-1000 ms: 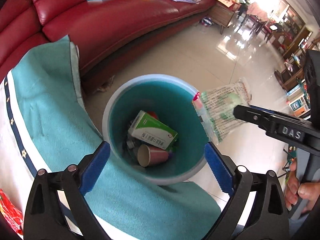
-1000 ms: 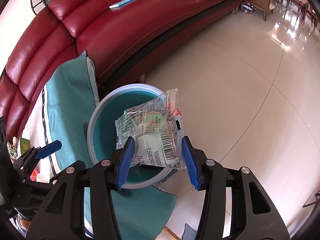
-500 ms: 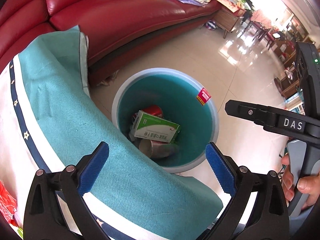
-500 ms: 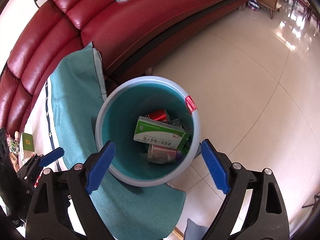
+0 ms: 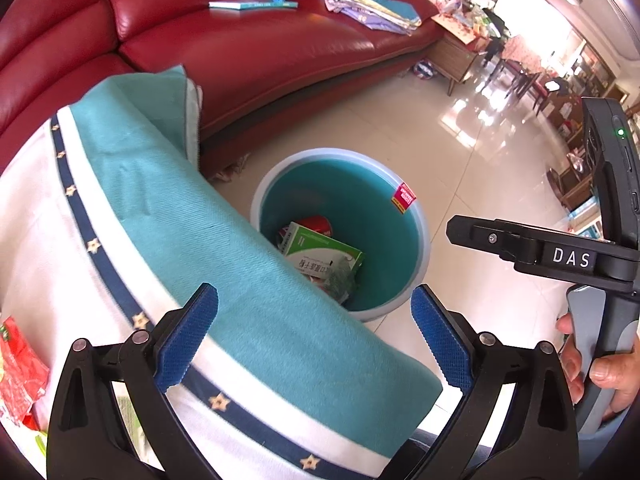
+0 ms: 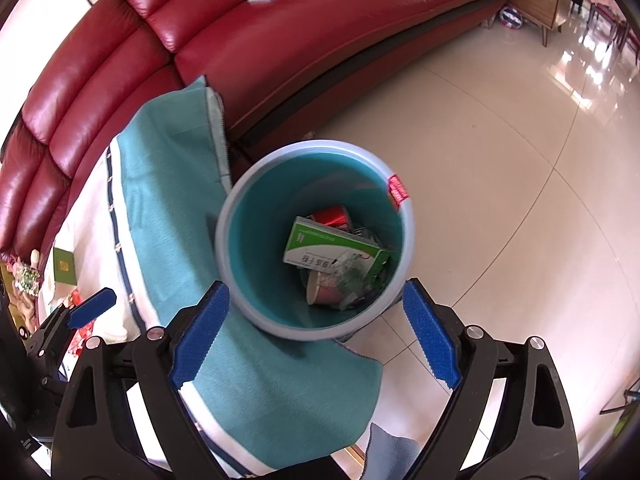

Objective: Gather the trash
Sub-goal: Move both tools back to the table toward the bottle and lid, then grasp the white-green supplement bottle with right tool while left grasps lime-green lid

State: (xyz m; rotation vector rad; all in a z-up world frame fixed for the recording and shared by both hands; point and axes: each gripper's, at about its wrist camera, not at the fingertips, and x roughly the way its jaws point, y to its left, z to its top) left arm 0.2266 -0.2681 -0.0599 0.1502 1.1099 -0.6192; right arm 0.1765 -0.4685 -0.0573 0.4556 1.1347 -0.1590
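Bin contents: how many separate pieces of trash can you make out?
4: green-white box on top, red can behind it, pink paper cup in front, clear wrapper beside the cup. More may be hidden underneath.

The bin [image 6: 240, 276] looks like smooth plastic, pale grey at the rim and teal inside. In it lies a green and white carton [image 6: 332, 250] of matt cardboard, next to a crinkled clear wrapper [image 6: 352, 276] and a paper cup [image 6: 320, 292]. Beside the bin, the cloth [image 5: 192, 216] is a woven teal fabric with a ribbed texture. Behind the bin, the sofa [image 5: 248, 44] is glossy red leather. The floor [image 6: 500, 184] under the bin is polished, shining tile.
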